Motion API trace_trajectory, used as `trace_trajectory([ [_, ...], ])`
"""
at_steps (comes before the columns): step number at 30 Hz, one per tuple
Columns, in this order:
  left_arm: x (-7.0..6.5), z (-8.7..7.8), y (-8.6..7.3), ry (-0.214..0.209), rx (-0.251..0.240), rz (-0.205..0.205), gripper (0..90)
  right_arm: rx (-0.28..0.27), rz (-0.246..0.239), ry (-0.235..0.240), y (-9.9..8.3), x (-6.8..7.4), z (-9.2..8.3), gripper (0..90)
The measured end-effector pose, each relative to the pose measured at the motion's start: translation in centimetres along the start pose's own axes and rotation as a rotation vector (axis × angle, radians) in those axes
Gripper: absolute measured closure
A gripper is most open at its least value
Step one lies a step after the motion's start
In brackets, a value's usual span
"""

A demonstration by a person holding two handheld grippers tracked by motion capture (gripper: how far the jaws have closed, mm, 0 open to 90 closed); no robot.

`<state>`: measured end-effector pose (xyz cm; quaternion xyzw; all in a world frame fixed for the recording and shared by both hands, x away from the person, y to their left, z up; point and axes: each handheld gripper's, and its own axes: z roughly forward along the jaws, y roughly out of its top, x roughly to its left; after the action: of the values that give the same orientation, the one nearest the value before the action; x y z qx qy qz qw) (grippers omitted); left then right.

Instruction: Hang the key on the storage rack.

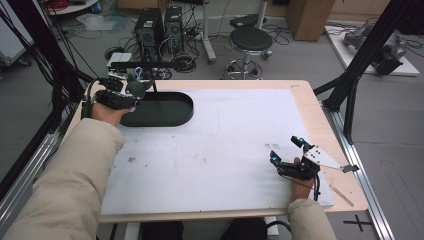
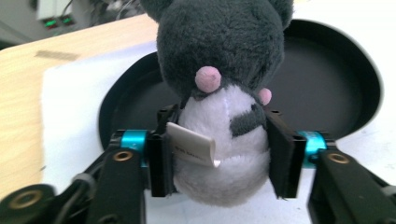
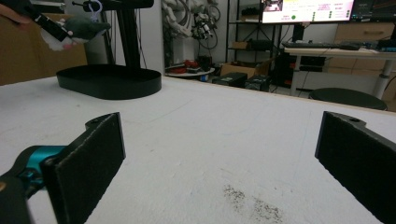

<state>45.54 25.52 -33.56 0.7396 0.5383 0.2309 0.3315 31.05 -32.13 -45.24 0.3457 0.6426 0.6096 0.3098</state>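
Observation:
A grey and white plush toy (image 2: pixel 224 93) with pink paws and a white label hangs above the black oval tray (image 2: pixel 327 88). My left gripper (image 2: pixel 219 158) is shut on the toy's white belly, one jaw on each side. From above, the left gripper (image 1: pixel 131 93) holds the toy (image 1: pixel 136 88) over the left end of the tray (image 1: pixel 170 112). My right gripper (image 1: pixel 286 150) rests near the table's right front, jaws wide open with nothing between them. In the right gripper view the toy (image 3: pixel 77 29) shows far off at the upper left, above the tray (image 3: pixel 109 81).
A white mat (image 1: pixel 225 145) covers most of the wooden table (image 1: pixel 305 100). A black post (image 1: pixel 152 82) rises behind the tray. Beyond the table stand a stool (image 1: pixel 250 42) and computer towers (image 1: pixel 157 30). Black frame struts (image 1: pixel 360 55) run along the right side.

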Motion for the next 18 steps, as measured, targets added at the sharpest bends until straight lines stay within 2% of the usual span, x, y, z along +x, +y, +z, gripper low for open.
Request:
trace_trajectory([
  [2, 0.3, -0.2, -0.6, -0.024, -0.056, 0.013, 35.2, 0.002, -0.001, -0.002, 0.0, 0.0, 0.0, 0.7],
  [4, 0.5, -0.3, -1.3, -0.072, -0.114, 0.035, 22.4, 0.002, -0.002, -0.003, 0.0, 0.0, 0.0, 0.7],
  [6, 0.5, -0.8, -1.9, -0.078, -0.146, 0.1, 17.9, 0.003, -0.002, -0.004, 0.0, 0.0, 0.0, 0.7],
  [7, 0.6, -1.1, -2.2, -0.092, -0.154, 0.124, 14.3, 0.002, -0.001, -0.003, 0.0, 0.0, 0.0, 0.7],
  [9, 0.7, -2.0, -2.9, -0.101, -0.188, 0.159, 13.0, 0.0, -0.001, 0.0, 0.0, 0.0, 0.0, 0.7],
  [10, 0.7, -2.4, -3.3, -0.102, -0.222, 0.159, 11.1, 0.002, 0.0, -0.002, 0.0, 0.0, 0.0, 0.7],
  [11, 0.8, -2.7, -3.7, -0.114, -0.263, 0.143, 5.6, 0.001, -0.001, -0.002, 0.0, 0.0, 0.0, 0.7],
  [12, 1.0, -3.2, -4.1, -0.141, -0.289, 0.139, 1.6, 0.002, -0.001, -0.002, 0.0, 0.0, 0.0, 0.7],
  [13, 1.1, -3.6, -4.5, -0.179, -0.324, 0.146, 1.7, 0.002, -0.002, -0.004, 0.0, 0.0, 0.0, 0.7],
  [14, 1.1, -4.0, -4.9, -0.197, -0.355, 0.157, 1.7, 0.003, 0.0, -0.005, 0.0, 0.0, 0.0, 0.7],
  [16, 1.0, -4.7, -5.8, -0.216, -0.39, 0.176, 1.7, 0.003, -0.001, -0.003, 0.0, 0.0, 0.0, 0.7],
  [18, 0.9, -5.2, -6.7, -0.247, -0.414, 0.171, 1.7, 0.002, -0.001, -0.005, 0.0, 0.0, 0.0, 0.7],
])
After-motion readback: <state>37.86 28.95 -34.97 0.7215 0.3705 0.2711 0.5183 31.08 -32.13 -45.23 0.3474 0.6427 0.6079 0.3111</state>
